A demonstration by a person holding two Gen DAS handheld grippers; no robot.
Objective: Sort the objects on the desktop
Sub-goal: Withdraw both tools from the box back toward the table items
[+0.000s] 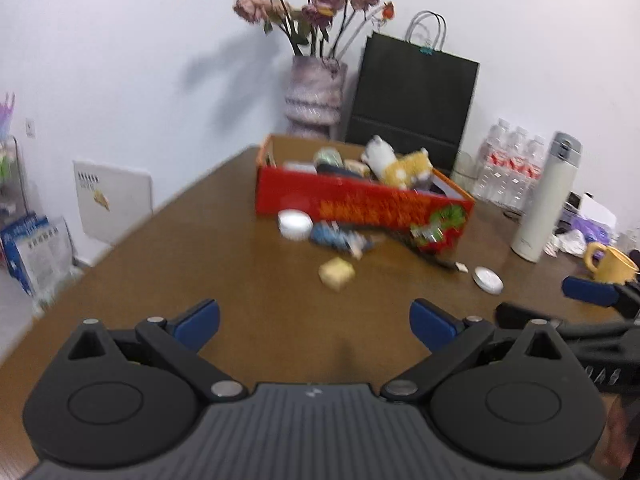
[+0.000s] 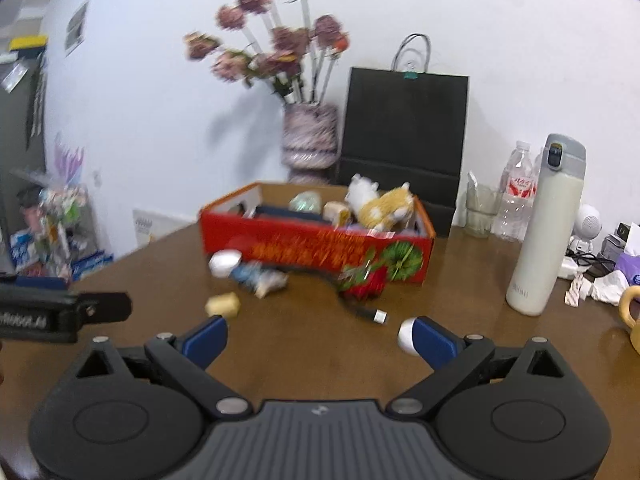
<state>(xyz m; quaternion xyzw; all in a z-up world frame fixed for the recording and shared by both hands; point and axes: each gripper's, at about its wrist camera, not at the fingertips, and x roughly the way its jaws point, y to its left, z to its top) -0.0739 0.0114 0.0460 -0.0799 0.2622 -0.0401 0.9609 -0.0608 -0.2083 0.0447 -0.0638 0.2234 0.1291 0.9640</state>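
Both grippers hovered over a brown wooden worktop (image 1: 224,248), each spread wide and holding nothing: the left gripper (image 1: 314,322) and the right gripper (image 2: 318,340). A red cardboard box (image 2: 316,246) sat toward the worktop's far edge, filled with small things including a white and yellow plush toy (image 2: 380,202). Just in front of the box lay a white round tin (image 1: 295,222), a blurred blue packet (image 1: 338,238) and a pale yellow block (image 1: 337,273). A silver lid (image 1: 487,280) lay nearer the right edge. A tall cream flask (image 2: 546,226) stood at the right. Behind the box, against a white wall, stood a vase of dried roses (image 2: 310,136) and a black paper bag (image 2: 404,132).
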